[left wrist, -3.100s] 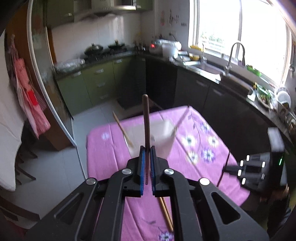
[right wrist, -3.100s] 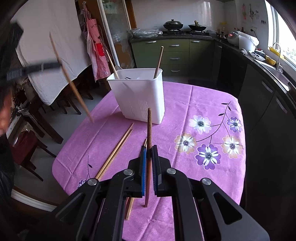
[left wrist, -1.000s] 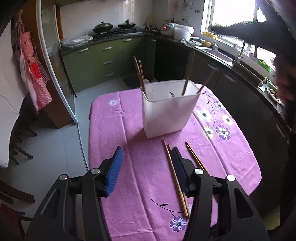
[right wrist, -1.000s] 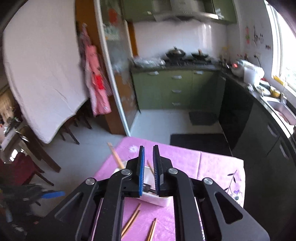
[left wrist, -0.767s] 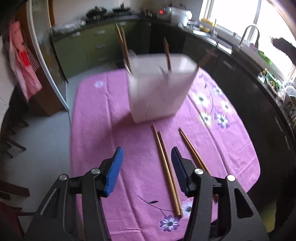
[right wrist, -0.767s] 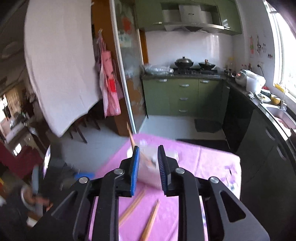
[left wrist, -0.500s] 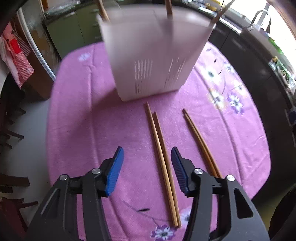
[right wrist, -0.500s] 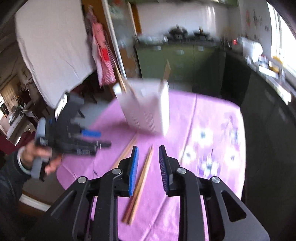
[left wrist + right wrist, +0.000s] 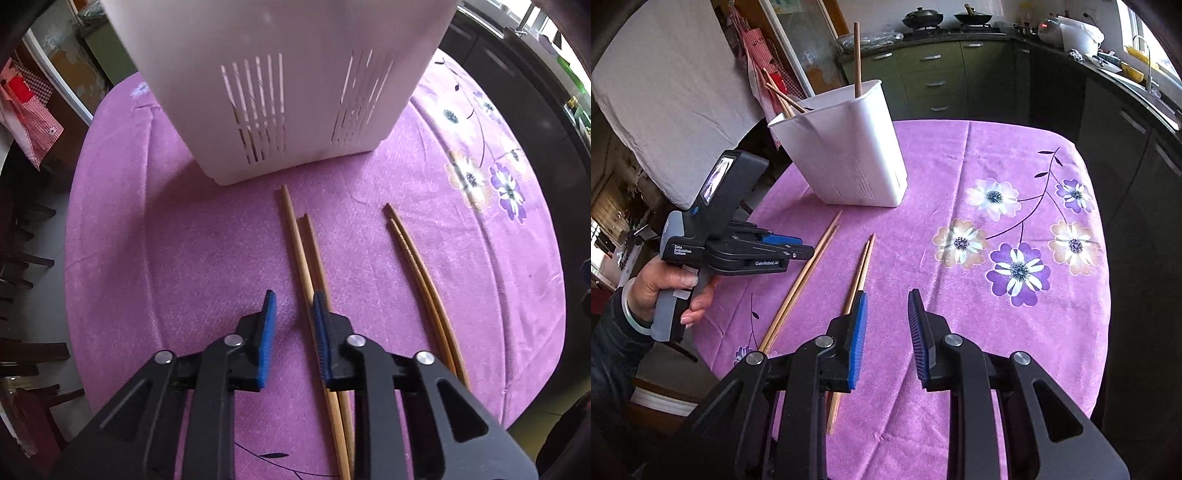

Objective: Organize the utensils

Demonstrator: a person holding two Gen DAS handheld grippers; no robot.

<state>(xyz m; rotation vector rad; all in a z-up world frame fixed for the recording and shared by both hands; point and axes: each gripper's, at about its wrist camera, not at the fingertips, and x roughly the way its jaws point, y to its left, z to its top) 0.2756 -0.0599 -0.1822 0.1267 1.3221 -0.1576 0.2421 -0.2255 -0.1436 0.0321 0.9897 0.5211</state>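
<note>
A white slotted utensil holder (image 9: pixel 280 85) stands on the purple flowered tablecloth (image 9: pixel 166 251) with several chopsticks in it; it also shows in the right wrist view (image 9: pixel 846 155). Two light chopsticks (image 9: pixel 301 247) lie in front of it, and two darker ones (image 9: pixel 417 266) lie to their right. My left gripper (image 9: pixel 294 308) is open and empty, low over the light pair, its right finger touching them. My right gripper (image 9: pixel 885 306) is open and empty, its left finger beside the dark pair (image 9: pixel 860 266). The left gripper's body (image 9: pixel 738 243) shows there, over the light pair (image 9: pixel 809 269).
The table's front edge and a dark floor lie below the cloth at left (image 9: pixel 683 369). Green kitchen cabinets (image 9: pixel 942 74) and a dark counter (image 9: pixel 1126 110) stand behind and to the right. A white-draped chair (image 9: pixel 665 92) stands at left.
Both grippers have let go of their chopsticks into the holder and come down to the table. My left gripper has narrowed its jaws and dropped over the light pair; the right has opened wider.
</note>
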